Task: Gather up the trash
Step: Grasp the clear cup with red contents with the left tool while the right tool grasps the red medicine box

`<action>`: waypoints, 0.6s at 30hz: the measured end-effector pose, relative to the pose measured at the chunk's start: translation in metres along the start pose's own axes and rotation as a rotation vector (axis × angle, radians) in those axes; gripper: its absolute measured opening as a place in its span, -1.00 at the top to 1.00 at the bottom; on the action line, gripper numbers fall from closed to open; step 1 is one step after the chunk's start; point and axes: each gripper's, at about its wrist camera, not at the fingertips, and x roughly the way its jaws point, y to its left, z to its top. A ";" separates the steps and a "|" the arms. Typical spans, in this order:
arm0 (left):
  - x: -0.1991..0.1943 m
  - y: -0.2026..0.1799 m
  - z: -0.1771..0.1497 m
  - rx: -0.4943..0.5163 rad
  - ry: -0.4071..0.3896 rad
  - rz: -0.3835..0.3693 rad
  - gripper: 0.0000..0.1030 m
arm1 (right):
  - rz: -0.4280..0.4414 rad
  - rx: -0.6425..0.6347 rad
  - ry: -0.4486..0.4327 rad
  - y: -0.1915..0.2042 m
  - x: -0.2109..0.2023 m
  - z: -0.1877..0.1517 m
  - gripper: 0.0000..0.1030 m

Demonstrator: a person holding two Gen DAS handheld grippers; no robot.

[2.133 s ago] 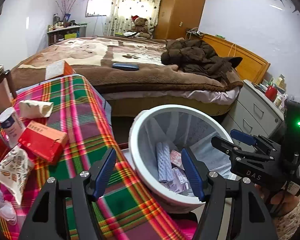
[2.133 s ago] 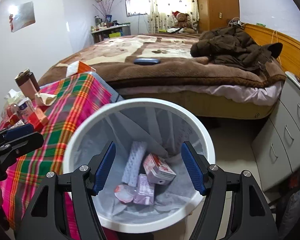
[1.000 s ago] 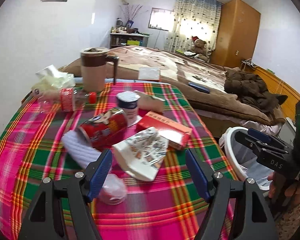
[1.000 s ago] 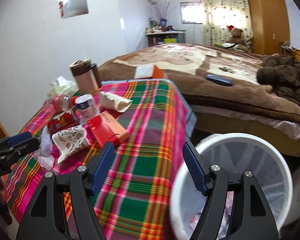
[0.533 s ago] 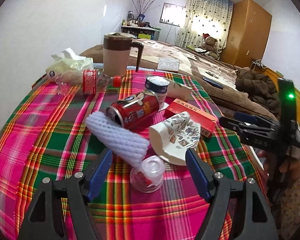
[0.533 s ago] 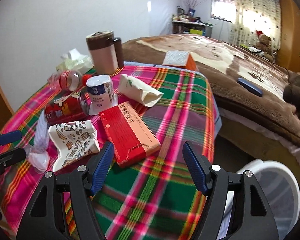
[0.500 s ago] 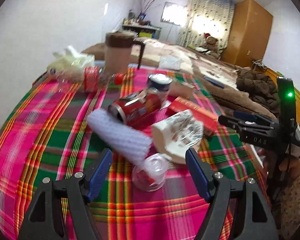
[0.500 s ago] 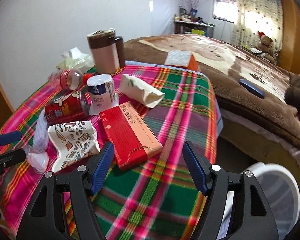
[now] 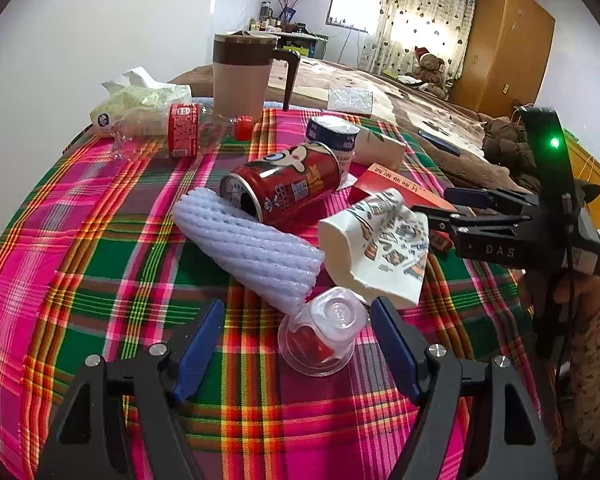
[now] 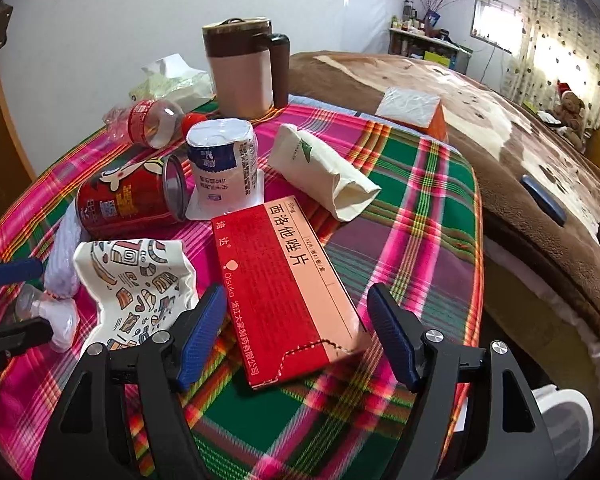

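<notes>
My left gripper point(image 9: 298, 303) hovers low over the plaid table point(image 9: 100, 280). Its jaws are closing around a clear plastic cup point(image 9: 324, 330) lying on its side, and the pads are not pressing on it. Behind the cup lie a white foam net point(image 9: 248, 248), a red can point(image 9: 288, 186) and a crumpled printed paper cup point(image 9: 380, 248). My right gripper point(image 10: 296, 292) straddles the near end of a red medicine box point(image 10: 284, 280). Its jaws are opening and clear of the box.
A yogurt cup point(image 10: 222, 160), a tissue pack point(image 10: 320, 168), a plastic bottle point(image 9: 176, 132) and a brown-lidded mug point(image 9: 240, 76) crowd the far side. The white bin point(image 10: 564, 424) stands off the table's right edge. A bed point(image 10: 500, 128) lies behind.
Both grippers swung from the bin to the table. The left came down toward the clear cup. The right moved left and closer over the red box.
</notes>
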 end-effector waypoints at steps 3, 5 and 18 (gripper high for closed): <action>0.003 -0.001 -0.001 0.006 0.013 -0.004 -0.21 | -0.003 -0.018 0.018 0.004 0.005 0.002 -0.49; 0.005 -0.001 -0.001 0.000 0.018 -0.010 -0.04 | 0.000 -0.028 0.034 0.006 0.010 0.002 -0.49; 0.006 0.004 -0.004 -0.033 0.029 -0.043 0.21 | 0.001 0.013 0.071 0.008 0.012 0.001 -0.49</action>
